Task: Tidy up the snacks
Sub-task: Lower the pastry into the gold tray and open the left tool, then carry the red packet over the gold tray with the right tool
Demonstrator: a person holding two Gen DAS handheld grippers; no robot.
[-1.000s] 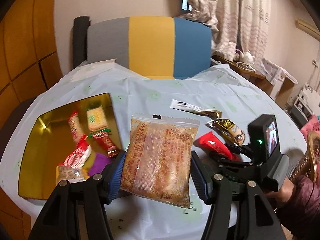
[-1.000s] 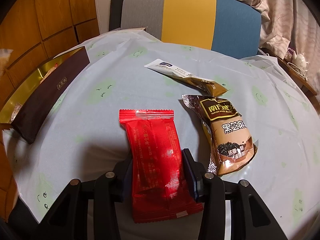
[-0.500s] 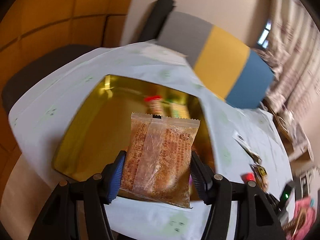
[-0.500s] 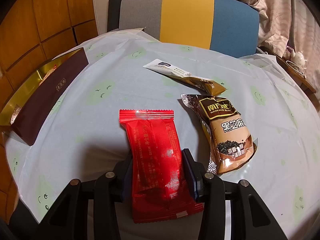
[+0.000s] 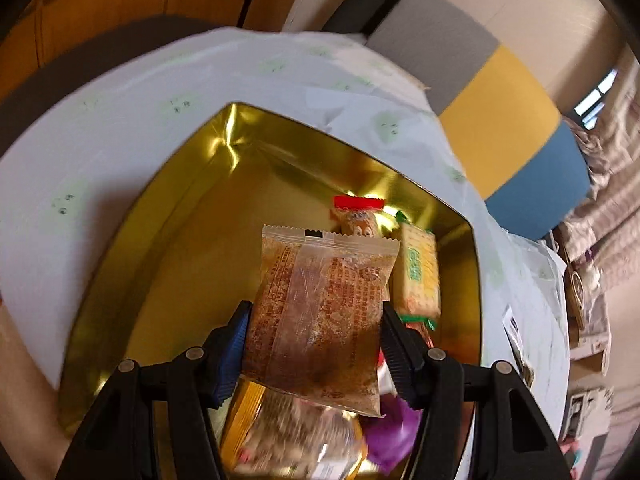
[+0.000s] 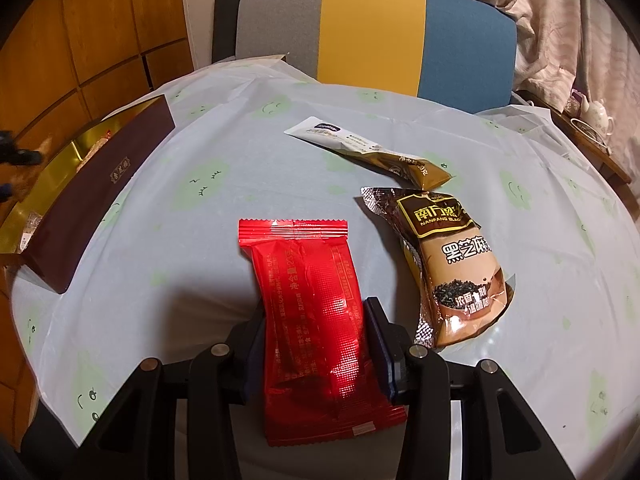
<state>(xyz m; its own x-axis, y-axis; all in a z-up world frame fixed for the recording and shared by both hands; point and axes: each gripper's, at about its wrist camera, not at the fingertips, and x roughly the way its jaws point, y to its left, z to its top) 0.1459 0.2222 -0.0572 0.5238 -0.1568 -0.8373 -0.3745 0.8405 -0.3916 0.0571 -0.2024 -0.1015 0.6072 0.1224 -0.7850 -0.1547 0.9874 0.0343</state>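
Since a second ago we have swung our left claw [image 5: 314,344] from the tabletop [image 6: 248,184] to above the gold tray [image 5: 168,248], clamped on the clear brown snack packet [image 5: 320,312], which hangs over the wrapped snacks there. Our right claw [image 6: 316,344] stays clamped on the red packet [image 6: 312,320], beside the black sesame pouch [image 6: 452,268] and the slim sachet [image 6: 368,152].
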